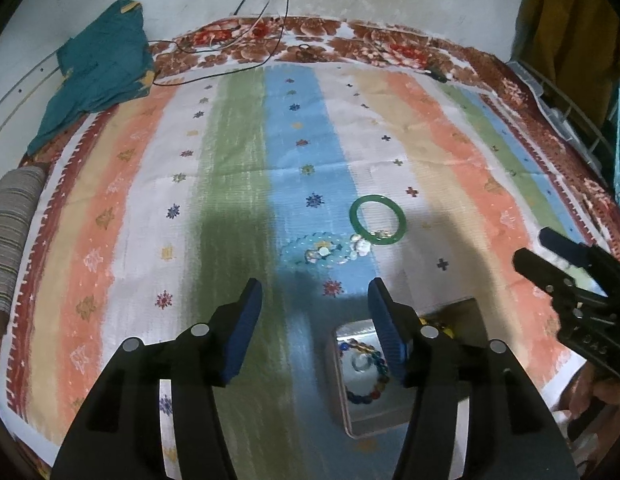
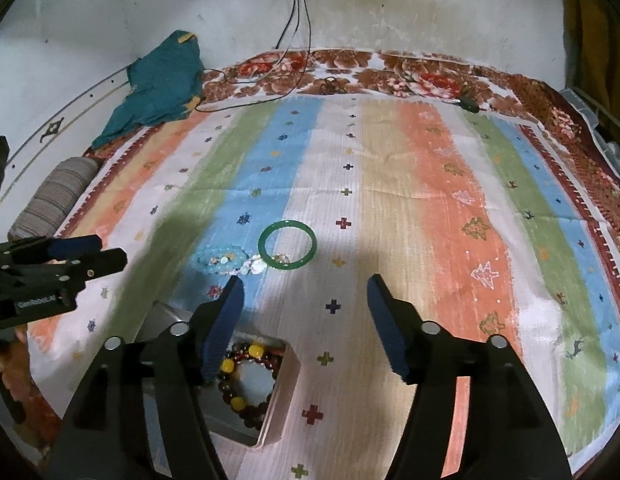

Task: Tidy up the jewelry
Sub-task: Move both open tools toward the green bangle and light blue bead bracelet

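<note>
Bed: a wide bed against a stained white wall point(image 2: 390, 12), spread with a striped cloth point(image 2: 390, 208) in orange, cream, green, blue and white bands dotted with small crosses and stars; a brown floral blanket point(image 2: 370, 72) shows past its far edge.
Far-left corner: a crumpled teal cloth point(image 1: 102, 72) lies half on the bed edge, and a grey striped bolster point(image 2: 58, 196) lies nearer along the left side.
Cables: thin dark cables point(image 2: 298, 20) hang down the wall onto the floral blanket.
Metal tin: an open, shallow silver metal tin point(image 1: 374, 420) sits on the near part of the striped cloth, right beneath both grippers.
In the tin: a bracelet of dark brown and yellow beads point(image 2: 246, 384) lies coiled inside; the left wrist view also shows a strand of multicoloured glass beads point(image 1: 370, 376) there.
Left gripper point(image 1: 314, 328): black with blue pads, jaws parted, nothing between them, poised over the tin.
Right gripper point(image 2: 306, 320): same build, jaws spread wider, likewise empty, just beside the left one.
Green bangle point(image 2: 287, 245): a smooth green ring, flat on the cloth beyond the tin, clear of both grippers.
Pale blue bead bracelet point(image 1: 318, 250): lies just left of the bangle.
White shell-like charms point(image 2: 254, 266): a small cluster between the two, touching the bangle's edge.
</note>
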`<state>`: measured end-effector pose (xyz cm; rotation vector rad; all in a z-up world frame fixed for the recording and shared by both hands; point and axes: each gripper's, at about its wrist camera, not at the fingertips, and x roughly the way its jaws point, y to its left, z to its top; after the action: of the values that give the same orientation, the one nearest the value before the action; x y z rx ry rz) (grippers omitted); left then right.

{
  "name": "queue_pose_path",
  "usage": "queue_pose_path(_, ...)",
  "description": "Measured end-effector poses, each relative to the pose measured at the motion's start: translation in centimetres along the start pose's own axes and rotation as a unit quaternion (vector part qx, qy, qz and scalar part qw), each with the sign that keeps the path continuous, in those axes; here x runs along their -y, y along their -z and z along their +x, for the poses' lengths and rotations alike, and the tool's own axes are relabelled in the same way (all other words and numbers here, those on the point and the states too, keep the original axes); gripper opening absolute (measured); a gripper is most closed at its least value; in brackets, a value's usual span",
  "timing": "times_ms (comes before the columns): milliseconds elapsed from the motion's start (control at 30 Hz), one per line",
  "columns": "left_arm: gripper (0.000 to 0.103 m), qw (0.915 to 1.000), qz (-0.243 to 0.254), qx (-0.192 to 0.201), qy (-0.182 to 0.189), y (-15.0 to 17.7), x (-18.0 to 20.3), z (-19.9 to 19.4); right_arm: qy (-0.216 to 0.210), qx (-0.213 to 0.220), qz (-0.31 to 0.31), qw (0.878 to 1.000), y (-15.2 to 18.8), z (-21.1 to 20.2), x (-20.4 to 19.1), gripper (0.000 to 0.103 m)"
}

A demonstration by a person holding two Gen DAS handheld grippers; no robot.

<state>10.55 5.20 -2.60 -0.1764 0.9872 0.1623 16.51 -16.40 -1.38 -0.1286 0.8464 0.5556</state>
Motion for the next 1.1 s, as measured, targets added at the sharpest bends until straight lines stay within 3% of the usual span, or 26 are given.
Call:
queue_pose_path(333, 0.060, 0.9991, -0.003, -0.017, -0.039, -1.3, -1.9, 2.8, 0.020, -0.018, -0.005, 1.000, -1.3, 2.6, 0.3, 0.074)
queue_pose_path(833, 0.062, 0.9976, -0.014, -0.054, -0.043, -3.0, -3.2, 7.3, 0.017, -0.060, 0.011, 0.998, -2.6, 7.6, 1.3, 0.074)
queue_pose_path(1000, 0.062, 0.9968, -0.009, -0.067, -0.044, -3.2, -3.4, 8.8, 0.026, -0.055, 0.022, 0.998, -2.9, 8.5, 2.0, 0.074)
queue_pose_path(1100, 0.062, 0.9958, -0.024, -0.085, -0.025, -3.3, -3.8, 9.9, 0.019, -0.070, 0.028, 0.997, -3.0, 9.6, 2.3, 0.074)
